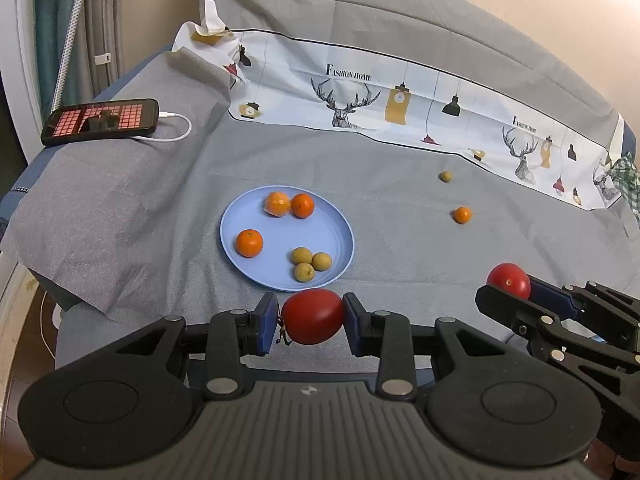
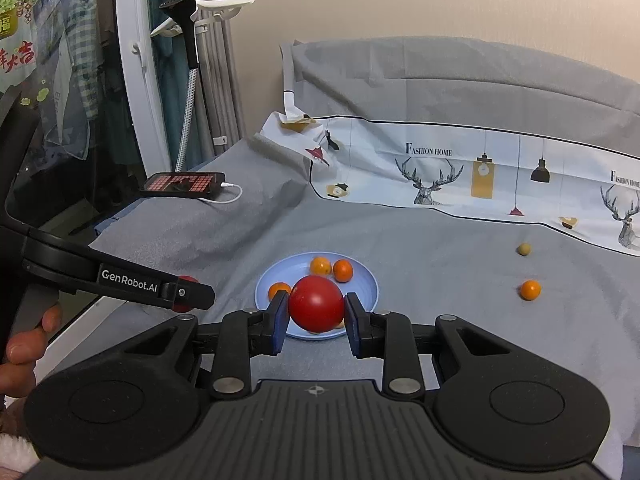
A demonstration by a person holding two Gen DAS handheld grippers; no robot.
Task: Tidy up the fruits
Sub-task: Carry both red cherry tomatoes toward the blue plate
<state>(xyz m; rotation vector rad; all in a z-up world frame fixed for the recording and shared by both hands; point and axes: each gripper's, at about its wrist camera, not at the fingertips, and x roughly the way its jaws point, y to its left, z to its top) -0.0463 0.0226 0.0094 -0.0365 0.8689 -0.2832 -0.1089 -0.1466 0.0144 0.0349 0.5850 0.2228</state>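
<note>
Each gripper clamps a red tomato between its blue pads: the left gripper (image 1: 312,326) holds the oval tomato (image 1: 313,316), the right gripper (image 2: 316,322) the round tomato (image 2: 316,309). Beyond them a blue plate (image 1: 256,216) on the grey cloth (image 1: 400,220) carries three oranges and three small yellow-green fruits. A loose orange (image 1: 462,215) and a loose green fruit (image 1: 445,176) lie well apart to the right. A phone (image 1: 100,121) charges at far left. From the right wrist, the round tomato hides the plate's small fruits.
</note>
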